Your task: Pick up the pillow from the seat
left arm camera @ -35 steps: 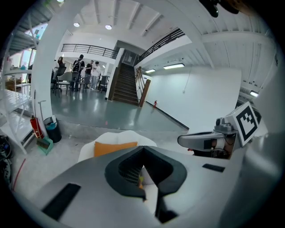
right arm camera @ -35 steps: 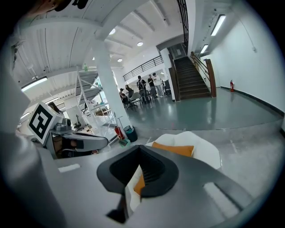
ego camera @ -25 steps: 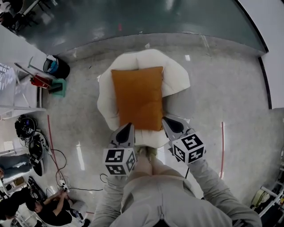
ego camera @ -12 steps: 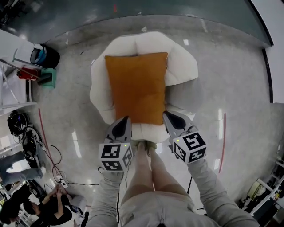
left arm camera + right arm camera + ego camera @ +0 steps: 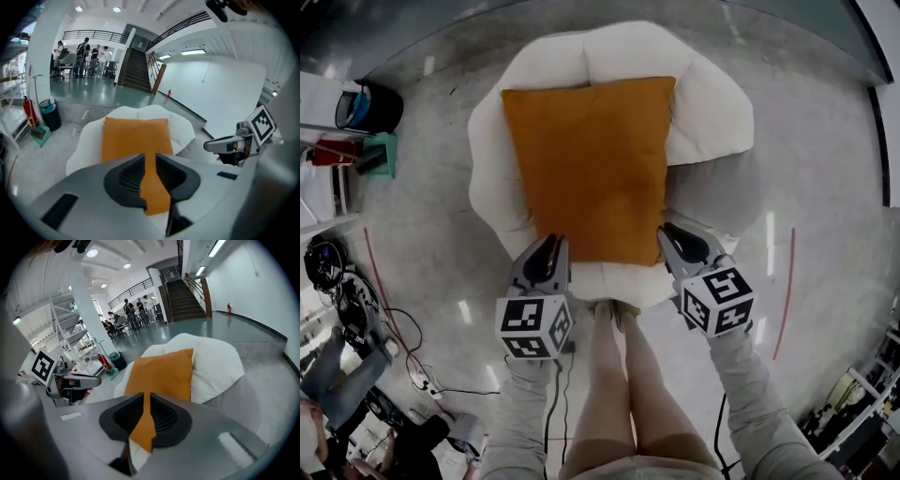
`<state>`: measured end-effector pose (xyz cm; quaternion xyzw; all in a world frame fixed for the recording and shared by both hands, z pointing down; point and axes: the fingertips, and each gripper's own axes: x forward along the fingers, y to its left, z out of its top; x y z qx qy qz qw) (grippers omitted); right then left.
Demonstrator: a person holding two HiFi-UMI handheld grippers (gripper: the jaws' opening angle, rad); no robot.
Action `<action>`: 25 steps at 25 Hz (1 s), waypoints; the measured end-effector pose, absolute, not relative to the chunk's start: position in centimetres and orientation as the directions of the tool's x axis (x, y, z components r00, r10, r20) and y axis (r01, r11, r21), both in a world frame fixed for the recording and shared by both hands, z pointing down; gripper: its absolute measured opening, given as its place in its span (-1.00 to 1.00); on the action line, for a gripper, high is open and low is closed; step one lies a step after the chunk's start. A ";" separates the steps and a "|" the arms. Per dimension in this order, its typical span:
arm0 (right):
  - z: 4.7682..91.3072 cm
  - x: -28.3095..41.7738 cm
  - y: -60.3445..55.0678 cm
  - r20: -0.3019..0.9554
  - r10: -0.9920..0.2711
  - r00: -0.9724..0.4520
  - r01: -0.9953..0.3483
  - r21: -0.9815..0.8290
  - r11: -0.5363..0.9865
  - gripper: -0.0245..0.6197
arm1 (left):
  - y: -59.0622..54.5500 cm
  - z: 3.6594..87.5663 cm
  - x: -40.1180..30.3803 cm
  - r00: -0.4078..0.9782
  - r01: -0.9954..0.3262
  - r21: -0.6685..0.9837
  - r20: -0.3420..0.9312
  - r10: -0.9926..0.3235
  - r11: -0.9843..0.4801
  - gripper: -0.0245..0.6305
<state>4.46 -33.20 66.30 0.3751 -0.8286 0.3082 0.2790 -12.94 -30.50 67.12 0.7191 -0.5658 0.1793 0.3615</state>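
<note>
The orange pillow (image 5: 586, 169) lies on the white cushioned seat (image 5: 712, 103), with its far edge up at the back cushions and its near edge close to the seat's front. The left gripper (image 5: 550, 248) hovers by the pillow's near left corner and the right gripper (image 5: 673, 234) by its near right corner. Whether either touches the fabric is unclear. Both pairs of fingers have just been opening. They stand only a narrow slit apart and grasp nothing, and the pillow lies ahead of them.
</note>
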 end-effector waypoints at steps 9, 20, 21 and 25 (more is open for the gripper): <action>76.3 5.2 -36.0 0.754 -0.378 -0.537 -0.812 -0.342 0.473 -0.19 | -31.5 79.0 -15.3 0.330 -0.938 0.326 0.748 -0.575 -0.114 -0.02; 85.4 4.1 -38.6 0.803 -0.267 -0.533 -0.802 -0.378 0.463 0.60 | -35.8 87.7 -18.9 0.365 -0.930 0.331 0.785 -0.500 -0.159 0.68; 86.0 4.2 -38.8 0.806 -0.262 -0.531 -0.802 -0.377 0.464 0.66 | -36.1 88.3 -18.9 0.375 -0.927 0.327 0.790 -0.486 -0.183 0.72; 88.3 4.6 -39.5 0.822 -0.210 -0.529 -0.788 -0.383 0.482 0.86 | -37.1 90.9 -18.4 0.429 -0.902 0.358 0.806 -0.407 -0.242 0.87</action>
